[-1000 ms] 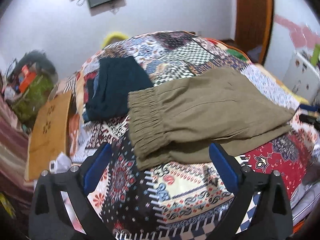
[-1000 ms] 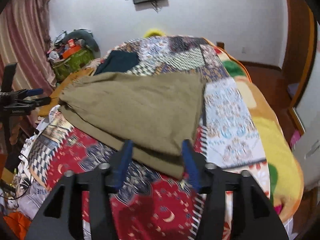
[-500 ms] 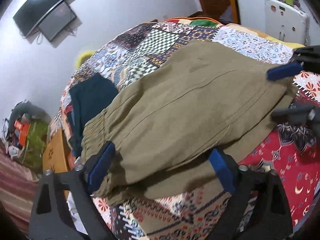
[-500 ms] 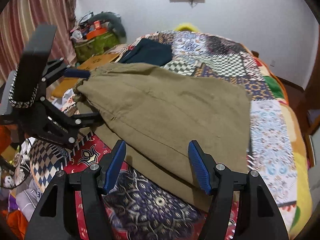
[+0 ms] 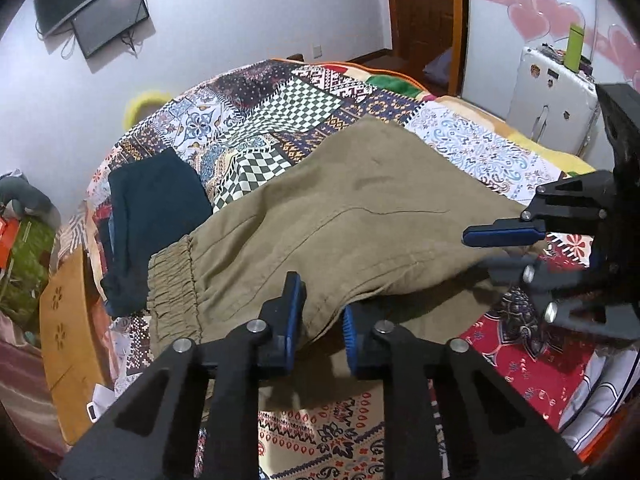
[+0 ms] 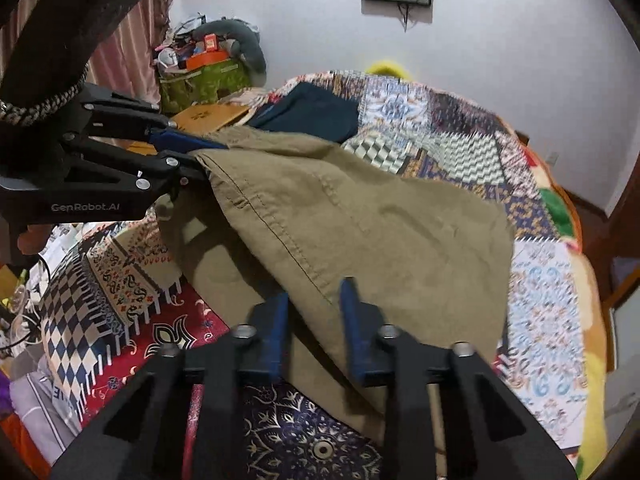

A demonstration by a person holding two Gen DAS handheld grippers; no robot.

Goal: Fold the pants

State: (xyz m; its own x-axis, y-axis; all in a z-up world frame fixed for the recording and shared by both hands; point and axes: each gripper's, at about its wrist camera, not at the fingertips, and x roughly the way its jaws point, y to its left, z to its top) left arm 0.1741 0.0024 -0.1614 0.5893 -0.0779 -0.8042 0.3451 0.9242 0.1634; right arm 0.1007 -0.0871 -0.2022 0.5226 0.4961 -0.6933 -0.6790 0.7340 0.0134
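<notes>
Olive pants (image 5: 360,208) lie folded lengthwise across a patchwork bedspread (image 5: 280,112), elastic waistband to the left. My left gripper (image 5: 320,296) is closing on the near edge by the waistband, and olive cloth is pinched between its blue pads. From the right wrist view, the left gripper (image 6: 200,156) holds that edge lifted. My right gripper (image 6: 314,292) is closing on the hem end of the pants (image 6: 380,220), with cloth between its pads. In the left wrist view the right gripper (image 5: 480,250) shows one finger above the cloth and one below. The top layer hangs raised between both grippers.
A folded dark navy garment (image 5: 152,216) lies beyond the waistband. A wooden stool (image 5: 66,320) stands left of the bed, with a cluttered pile (image 6: 208,64) by the curtain. A white case (image 5: 556,92) stands at the far right. The bed's near edge drops off below me.
Both grippers moved in over the near edge of the pants and their jaws narrowed from wide apart onto the cloth. The top layer has lifted off the bed.
</notes>
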